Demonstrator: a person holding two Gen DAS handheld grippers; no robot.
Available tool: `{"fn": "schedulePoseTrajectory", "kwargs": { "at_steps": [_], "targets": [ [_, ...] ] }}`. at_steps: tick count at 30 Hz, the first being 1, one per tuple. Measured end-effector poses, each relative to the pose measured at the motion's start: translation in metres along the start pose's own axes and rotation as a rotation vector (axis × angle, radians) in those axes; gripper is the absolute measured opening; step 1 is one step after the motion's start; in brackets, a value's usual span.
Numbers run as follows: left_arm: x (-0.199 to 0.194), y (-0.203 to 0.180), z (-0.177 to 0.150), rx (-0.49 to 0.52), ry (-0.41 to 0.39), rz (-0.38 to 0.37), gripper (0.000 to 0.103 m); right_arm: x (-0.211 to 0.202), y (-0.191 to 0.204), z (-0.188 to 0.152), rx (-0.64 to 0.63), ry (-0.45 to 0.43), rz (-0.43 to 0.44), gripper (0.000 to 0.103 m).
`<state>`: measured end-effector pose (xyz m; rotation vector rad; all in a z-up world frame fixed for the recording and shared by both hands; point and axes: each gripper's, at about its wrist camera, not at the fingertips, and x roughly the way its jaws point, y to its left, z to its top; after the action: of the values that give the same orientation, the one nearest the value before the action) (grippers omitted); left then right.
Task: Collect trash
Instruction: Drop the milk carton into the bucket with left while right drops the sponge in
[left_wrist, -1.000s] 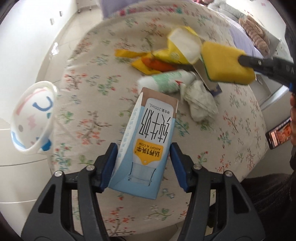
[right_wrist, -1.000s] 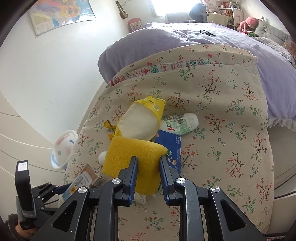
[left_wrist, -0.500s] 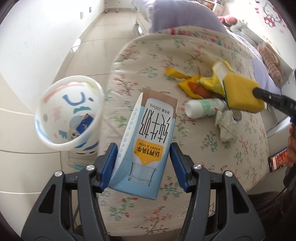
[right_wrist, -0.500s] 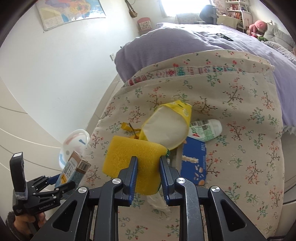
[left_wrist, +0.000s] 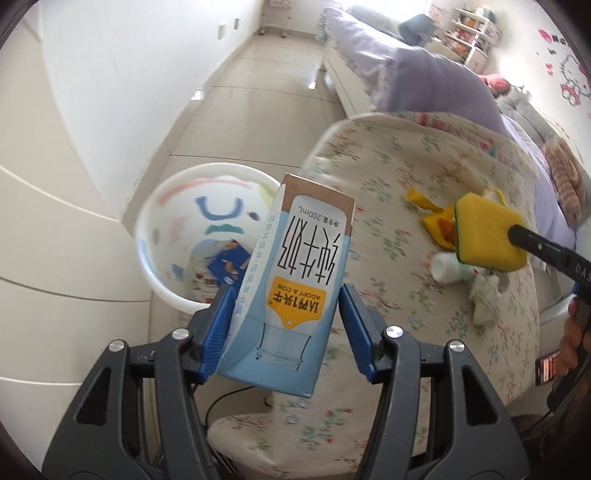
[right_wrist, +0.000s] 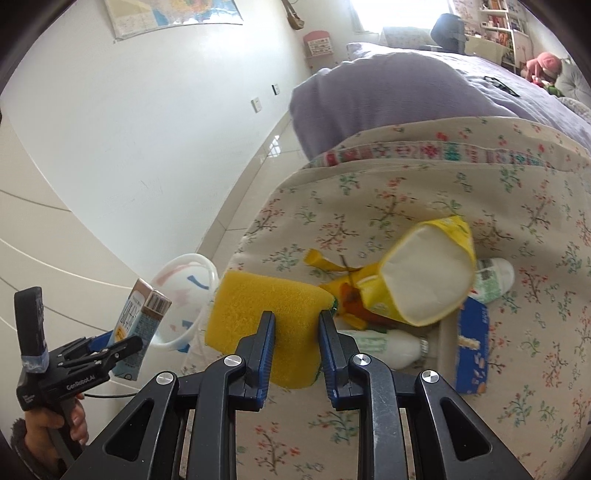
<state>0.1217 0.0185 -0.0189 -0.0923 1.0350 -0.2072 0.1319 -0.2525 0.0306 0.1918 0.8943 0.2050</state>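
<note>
Left wrist view: the left gripper (left_wrist: 284, 314) has its fingers clamped on the milk carton (left_wrist: 295, 288), long axis pointing away, with the white bin (left_wrist: 162, 206) just beyond and left. The right gripper (right_wrist: 295, 332) pinches the yellow sponge (right_wrist: 266, 306) over the bed (right_wrist: 517, 369), farther off.

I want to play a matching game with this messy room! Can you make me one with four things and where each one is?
Things:
1. milk carton
2. yellow sponge
3. white bin
4. blue box

Places:
A. lying on the flowery bed cover
B. pinched in the right tool
C. on the floor beside the bed
D. held in the left tool

Pairs: 1-D, 2-B, 3-C, 4-A
</note>
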Motion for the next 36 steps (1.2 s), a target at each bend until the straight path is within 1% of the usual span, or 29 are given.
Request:
{"fn": "schedulePoseTrajectory", "kwargs": {
  "at_steps": [10, 17, 19, 21, 22, 28, 29, 30, 31, 32, 33, 34, 35, 36],
  "targets": [
    [0.010, 0.042, 0.016, -0.064, -0.039, 0.041, 0.060, 0.048, 0.045, 0.010, -0.001, 0.019, 0.060, 0.024],
    [0.016, 0.059, 0.025, -0.091, -0.077, 0.058, 0.061, 0.090, 0.079, 0.009, 0.002, 0.046, 0.091, 0.024],
    [0.018, 0.061, 0.028, -0.088, -0.076, 0.102, 0.064, 0.099, 0.086, 0.008, -0.004, 0.053, 0.091, 0.024],
    [0.018, 0.065, 0.029, -0.093, -0.071, 0.144, 0.082, 0.109, 0.093, 0.007, -0.016, 0.061, 0.085, 0.024],
    [0.017, 0.067, 0.029, -0.097, -0.077, 0.161, 0.084, 0.112, 0.095, 0.007, -0.018, 0.065, 0.085, 0.024],
    [0.015, 0.078, 0.023, -0.098, -0.055, 0.178, 0.085, 0.128, 0.104, 0.006, -0.021, 0.076, 0.093, 0.025],
    [0.015, 0.079, 0.023, -0.097, -0.054, 0.181, 0.085, 0.130, 0.105, 0.006, -0.021, 0.076, 0.098, 0.026],
    [0.014, 0.080, 0.022, -0.097, -0.055, 0.186, 0.085, 0.130, 0.106, 0.006, -0.021, 0.076, 0.107, 0.029],
    [0.013, 0.081, 0.022, -0.097, -0.054, 0.190, 0.086, 0.131, 0.107, 0.005, -0.018, 0.069, 0.128, 0.029],
    [0.014, 0.081, 0.022, -0.098, -0.053, 0.193, 0.087, 0.133, 0.108, 0.005, -0.018, 0.056, 0.157, 0.033],
    [0.013, 0.082, 0.022, -0.101, -0.049, 0.196, 0.089, 0.133, 0.109, 0.006, -0.023, 0.051, 0.194, 0.061],
    [0.013, 0.084, 0.021, -0.108, -0.045, 0.202, 0.090, 0.133, 0.111, 0.006, -0.023, 0.054, 0.198, 0.076],
    [0.013, 0.085, 0.020, -0.116, -0.041, 0.205, 0.091, 0.131, 0.112, 0.006, -0.021, 0.042, 0.192, 0.086],
    [0.012, 0.086, 0.020, -0.121, -0.039, 0.205, 0.091, 0.127, 0.114, 0.005, -0.033, 0.021, 0.182, 0.086]
  ]
}}
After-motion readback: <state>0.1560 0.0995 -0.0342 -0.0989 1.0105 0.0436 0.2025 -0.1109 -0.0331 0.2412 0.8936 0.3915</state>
